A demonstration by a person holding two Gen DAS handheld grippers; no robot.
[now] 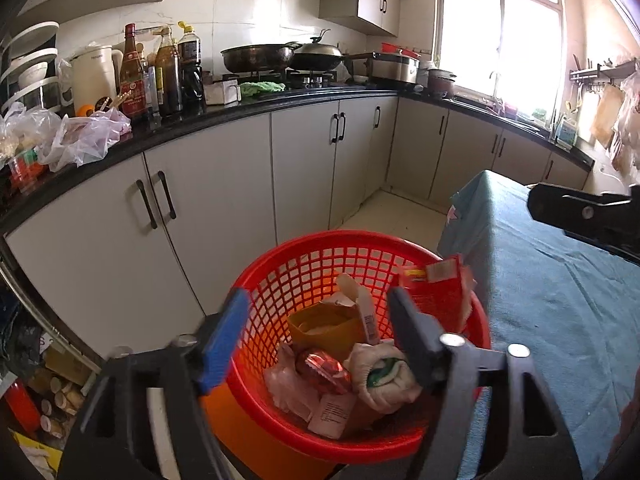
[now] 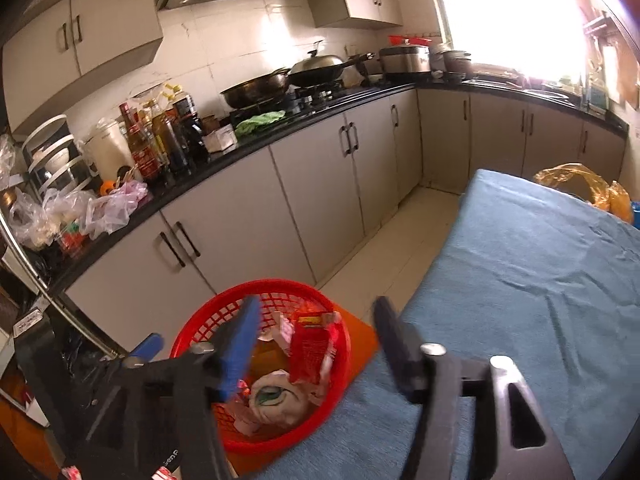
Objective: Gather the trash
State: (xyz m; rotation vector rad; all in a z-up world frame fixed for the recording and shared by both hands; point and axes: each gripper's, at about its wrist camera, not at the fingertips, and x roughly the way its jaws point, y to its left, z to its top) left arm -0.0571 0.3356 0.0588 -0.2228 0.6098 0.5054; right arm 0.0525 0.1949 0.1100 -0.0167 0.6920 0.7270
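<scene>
The left hand-held gripper (image 1: 316, 316) hangs over the red basket (image 1: 304, 252) with its 2 jaws spread wide and nothing between them; through the gap the trash already in the basket shows directly below and ahead: a yellow carton (image 1: 326, 326), a crumpled white wrapper with a green mark (image 1: 384, 376), a shiny reddish foil piece (image 1: 322, 366) and pale plastic scraps. A red packet (image 1: 438, 288) leans tilted at the basket's right rim, just beyond the tip of the right-hand finger; whether it touches that finger cannot be told. The right hand-held gripper (image 2: 316, 320) is likewise released, jaws well apart, empty. From its view the red basket (image 2: 192, 332) lies low and to the left, with the blue-padded finger (image 2: 240, 348) over its interior and the dark finger (image 2: 394, 344) out past the rim, over the blue cloth (image 2: 520, 280) covering the bench beside the basket. The red packet (image 2: 310, 346) sits upright inside the basket, in the gap between the 2 fingers but lower and apart from both. Part of the left tool shows at the lower left. An orange plastic bag (image 2: 580, 184) rests at the far end of the cloth. Behind runs a black counter (image 1: 240, 112) crowded with bottles and pans.
</scene>
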